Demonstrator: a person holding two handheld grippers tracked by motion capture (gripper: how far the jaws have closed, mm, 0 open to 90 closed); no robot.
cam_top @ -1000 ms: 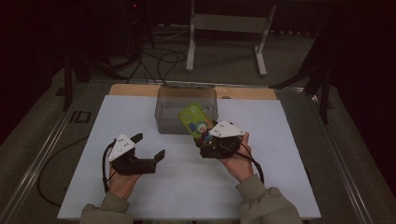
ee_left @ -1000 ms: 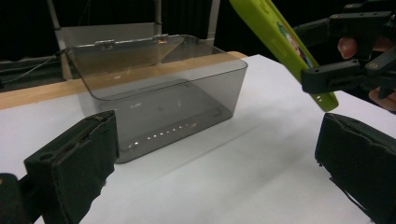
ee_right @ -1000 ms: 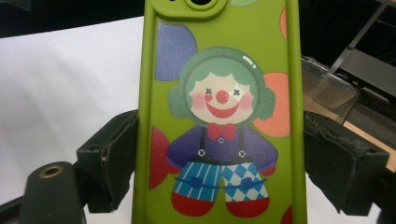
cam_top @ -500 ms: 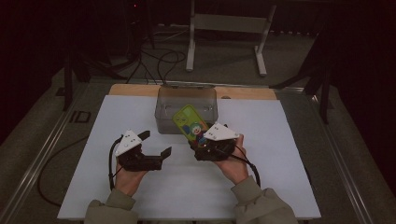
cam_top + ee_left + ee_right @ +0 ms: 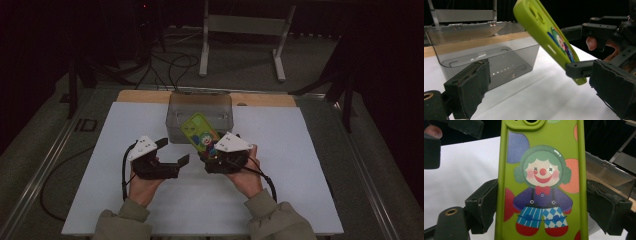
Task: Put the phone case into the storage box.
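A lime-green phone case [image 5: 199, 134] printed with a clown stands tilted, its lower end between the jaws of my right gripper [image 5: 209, 150], which is shut on its long edges. In the right gripper view the case [image 5: 541, 170] sits between both pads [image 5: 484, 205], clown side facing the camera. My left gripper [image 5: 173, 151] is open just left of it with nothing between its fingers. From the left gripper view [image 5: 541, 90] the case [image 5: 544, 32] leans up to the left, in front of a clear grey box [image 5: 486, 57].
The clear box [image 5: 220, 107] sits open at the far middle of the white mat [image 5: 300, 165], just behind the case. A wooden strip [image 5: 265, 100] borders the mat's far edge. A metal stand [image 5: 240, 25] and cables lie on the floor beyond.
Both hands have edged slightly toward each other. The phone case has drifted a little left with the right gripper.
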